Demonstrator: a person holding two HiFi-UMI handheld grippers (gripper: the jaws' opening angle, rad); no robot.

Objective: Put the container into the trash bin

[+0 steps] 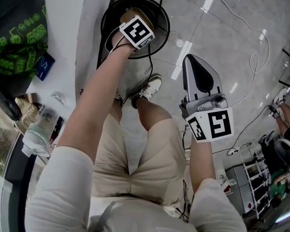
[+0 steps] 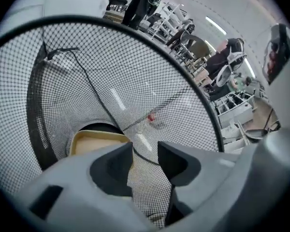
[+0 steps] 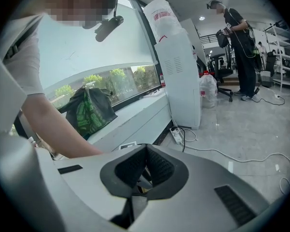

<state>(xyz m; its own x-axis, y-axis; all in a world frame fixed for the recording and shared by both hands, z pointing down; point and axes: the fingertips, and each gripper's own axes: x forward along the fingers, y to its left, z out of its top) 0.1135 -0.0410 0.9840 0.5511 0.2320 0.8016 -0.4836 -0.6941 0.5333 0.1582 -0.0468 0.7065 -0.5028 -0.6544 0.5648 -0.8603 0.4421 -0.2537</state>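
Observation:
A black wire-mesh trash bin stands on the floor beside the white counter. My left gripper reaches down into its mouth, and its marker cube covers the jaws in the head view. The jaws stand open with nothing between the pads. A tan container lies inside the bin, below and left of the left jaw, apart from the pads; a strip of it shows past the cube. My right gripper hangs over the floor to the right, shut and empty.
The person's legs and shoes stand just by the bin. A green-and-black bag and a clear plastic cup sit on the counter at left. Cables trail over the tiled floor. A tall white appliance and another person stand further off.

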